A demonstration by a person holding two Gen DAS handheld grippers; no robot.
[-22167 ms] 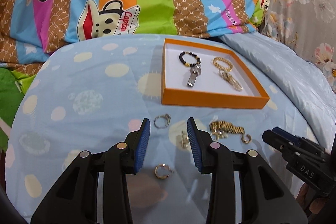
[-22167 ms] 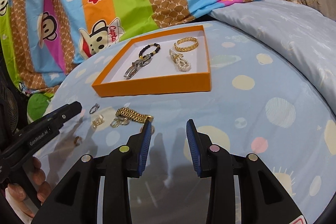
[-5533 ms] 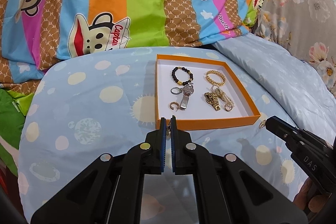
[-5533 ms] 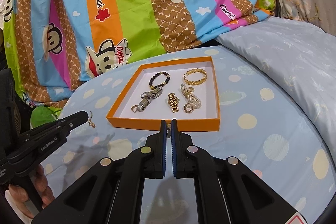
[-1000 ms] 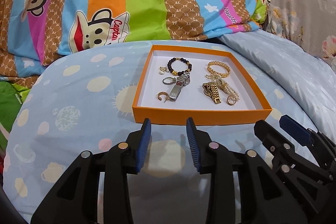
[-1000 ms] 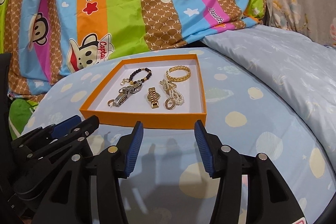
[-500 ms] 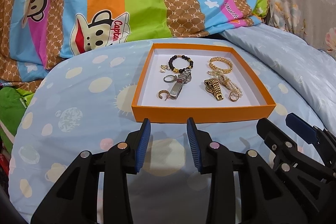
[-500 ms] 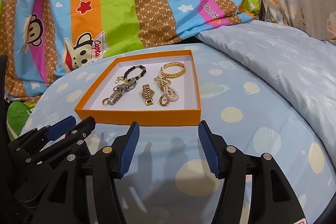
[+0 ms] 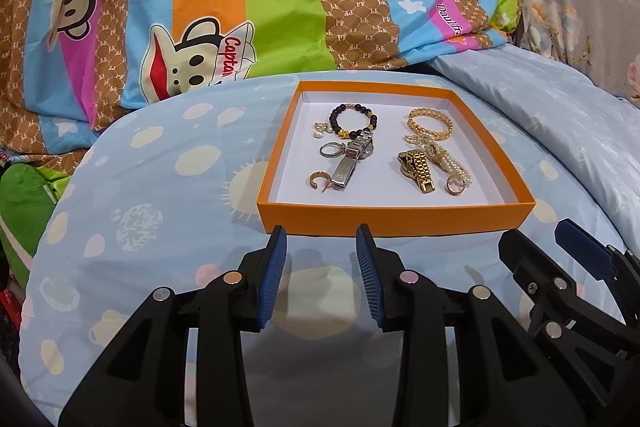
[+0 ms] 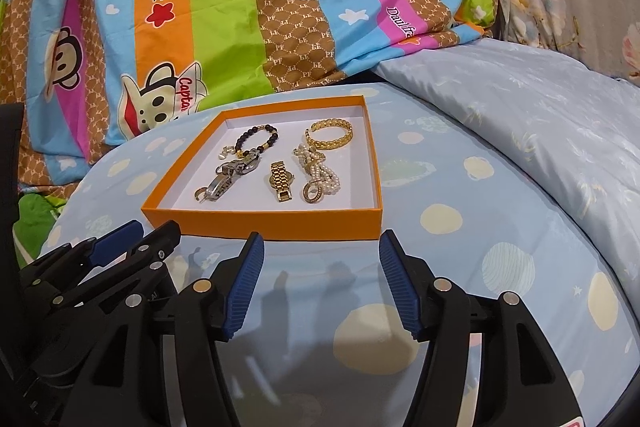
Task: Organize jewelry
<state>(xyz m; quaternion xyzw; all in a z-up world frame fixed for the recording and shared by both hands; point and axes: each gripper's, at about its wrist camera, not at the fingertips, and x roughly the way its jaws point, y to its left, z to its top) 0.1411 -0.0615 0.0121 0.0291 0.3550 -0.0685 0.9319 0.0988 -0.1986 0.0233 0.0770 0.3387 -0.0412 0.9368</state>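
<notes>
Since the earliest view, loose rings and the gold watch (image 9: 418, 167) have gone from the bed (image 9: 160, 211) into the orange tray (image 9: 394, 217). Small, light and slippery, I judge; the watch band is best pinched across. Both left gripper (image 9: 321, 269) and right gripper (image 10: 320, 281) hover apart, empty.

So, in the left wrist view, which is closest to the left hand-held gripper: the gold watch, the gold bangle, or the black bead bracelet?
Measured from the left hand-held gripper:
1. Gold watch, near the front of the orange tray, right of centre.
2. Black bead bracelet and gold bangle, both at the tray's back, left and right; too close to call.
</notes>
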